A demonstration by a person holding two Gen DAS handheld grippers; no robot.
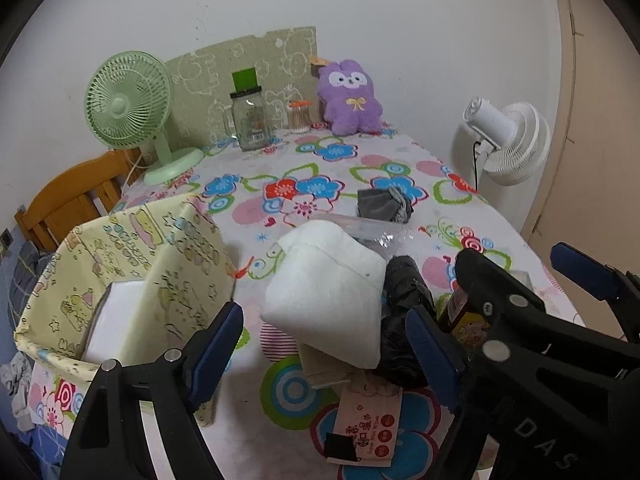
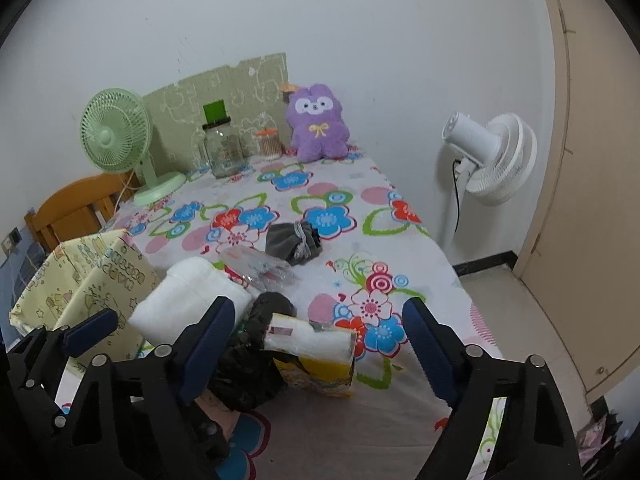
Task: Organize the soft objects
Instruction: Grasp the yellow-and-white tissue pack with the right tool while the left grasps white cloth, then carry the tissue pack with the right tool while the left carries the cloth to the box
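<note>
The table's flower-printed cloth cover (image 1: pixel 340 184) looks matt. A fluffy purple plush rabbit (image 1: pixel 350 98) sits beside a clear glossy glass jar (image 1: pixel 249 120). The folded white fleecy pad (image 1: pixel 328 292) looks soft; the crumpled black plastic bag (image 1: pixel 400 320) faintly shines.

Tablecloth (image 1: pixel 360 152) white, printed with blue, red and pink flowers and green loops; storage bin (image 1: pixel 132 264) pale yellow with small cartoon drawings; folded cloth (image 1: pixel 328 284) plain white; crumpled bag (image 1: pixel 404 308) black; tissue pack (image 2: pixel 316 356) yellow with a clear top, white inside; socks (image 2: pixel 294 240) grey; plush toy (image 1: pixel 350 98) purple, white face, yellow bow; desk fan (image 1: pixel 128 108) mint green; standing fan (image 2: pixel 492 156) white; jar (image 1: pixel 250 120) clear glass with black lid; backboard (image 1: pixel 240 64) olive with white line drawings; gripper pads (image 1: pixel 216 340) dark blue on black frames.
</note>
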